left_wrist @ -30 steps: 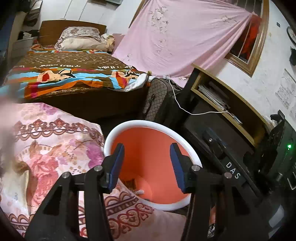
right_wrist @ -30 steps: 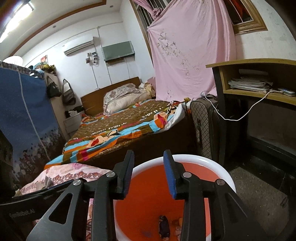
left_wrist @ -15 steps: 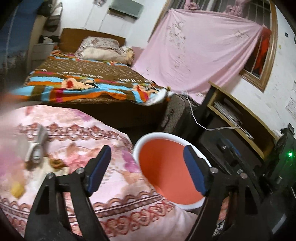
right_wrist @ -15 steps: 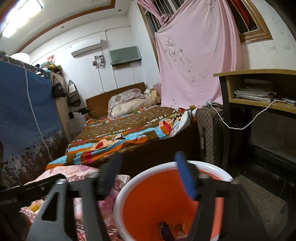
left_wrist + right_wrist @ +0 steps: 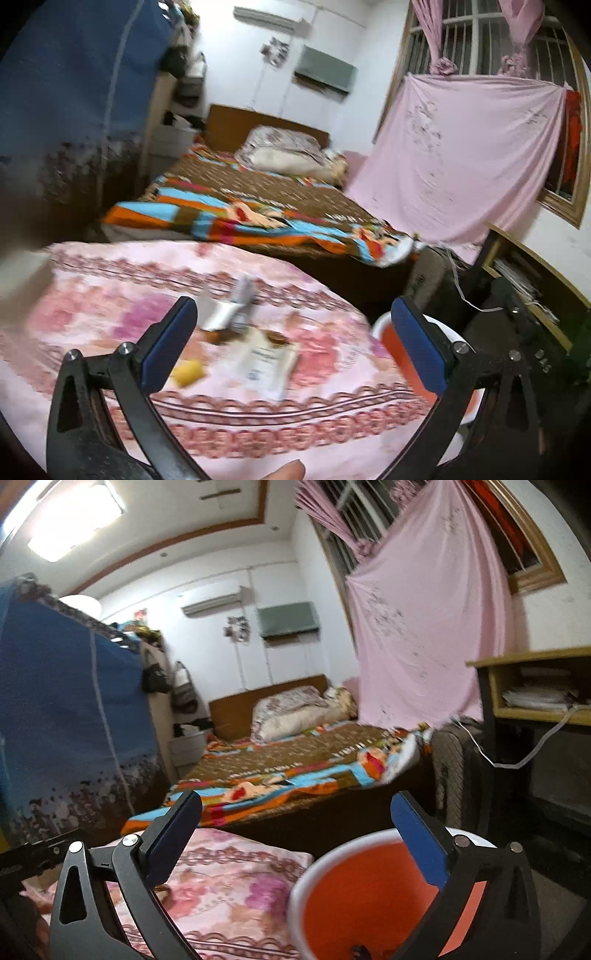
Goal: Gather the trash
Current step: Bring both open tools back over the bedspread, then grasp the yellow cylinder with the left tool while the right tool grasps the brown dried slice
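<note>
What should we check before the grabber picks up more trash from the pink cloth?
1. Left gripper empty, jaws opening: ok.
2. Right gripper empty, jaws opening: ok.
3. Trash left on the pink cloth: a yellow scrap, a white packet, a grey wrapper: ok.
4. Orange bin beside the cloth, mouth uncovered: ok.
5. Exact shape of the pieces: cannot tell, picture blurred.

My pads (image 5: pixel 168 350) blue, bin (image 5: pixel 373 897) orange with white rim, cloth (image 5: pixel 229 406) pink floral, scrap (image 5: pixel 187 372) yellow, curtain (image 5: pixel 461 162) pink.
</note>
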Demonstrator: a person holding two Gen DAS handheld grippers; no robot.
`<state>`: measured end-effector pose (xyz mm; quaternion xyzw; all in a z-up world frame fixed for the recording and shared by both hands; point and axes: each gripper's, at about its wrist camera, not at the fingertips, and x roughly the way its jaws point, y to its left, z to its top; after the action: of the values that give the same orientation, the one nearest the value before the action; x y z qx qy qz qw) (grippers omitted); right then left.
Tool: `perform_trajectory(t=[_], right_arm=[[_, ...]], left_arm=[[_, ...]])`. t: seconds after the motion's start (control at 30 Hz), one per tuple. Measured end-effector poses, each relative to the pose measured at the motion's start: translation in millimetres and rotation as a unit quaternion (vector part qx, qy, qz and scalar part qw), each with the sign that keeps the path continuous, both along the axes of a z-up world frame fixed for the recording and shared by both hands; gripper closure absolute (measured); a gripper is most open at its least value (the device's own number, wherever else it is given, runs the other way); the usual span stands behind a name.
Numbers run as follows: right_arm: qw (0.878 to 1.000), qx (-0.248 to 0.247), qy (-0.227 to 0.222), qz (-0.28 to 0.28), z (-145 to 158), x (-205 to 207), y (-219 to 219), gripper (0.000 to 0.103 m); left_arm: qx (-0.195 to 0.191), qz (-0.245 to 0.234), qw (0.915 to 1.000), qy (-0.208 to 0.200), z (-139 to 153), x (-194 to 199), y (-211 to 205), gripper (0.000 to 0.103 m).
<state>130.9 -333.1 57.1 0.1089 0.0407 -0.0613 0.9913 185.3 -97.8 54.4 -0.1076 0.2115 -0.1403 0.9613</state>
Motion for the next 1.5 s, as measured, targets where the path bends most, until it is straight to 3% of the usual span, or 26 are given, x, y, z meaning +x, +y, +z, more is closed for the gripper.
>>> perform_trajectory(t=[0.33,0.77,0.9,1.17,1.33,1.5], right_arm=[[0.992,-0.065,-0.093,0.061,12.1,-24.7,57.2,0.000],[0.969,-0.167,-0.128,0.128,3.5,-35.5,126.2,0.000],[0.966,-0.187,-0.114,0.140,-0.7,-29.4,138.0,0.000],[0.969,-0.190,-0.062,0.148,-8.0,-11.4,142.9,0.000],[0.973,-0.164,-0.002,0.164,-11.1,9.9,135.6,0.000],[0.975,-0.114,0.058,0.179,-16.3,32.4,122.1,0.000]], left_arm=[[0.044,0.092,0.9914,-0.083,3.6,-36.7,54.5,0.011],[0.078,0.144,0.9770,-0.136,2.2,-68.7,94.2,0.011],[0.087,0.143,0.9768,-0.134,-1.8,-72.2,102.9,0.011],[0.065,0.114,0.9857,-0.106,-6.2,-61.3,109.7,0.011],[0.058,0.091,0.9907,-0.083,-9.5,-49.1,105.0,0.012],[0.063,0.061,0.9958,-0.028,-16.8,-27.1,96.7,0.019]])
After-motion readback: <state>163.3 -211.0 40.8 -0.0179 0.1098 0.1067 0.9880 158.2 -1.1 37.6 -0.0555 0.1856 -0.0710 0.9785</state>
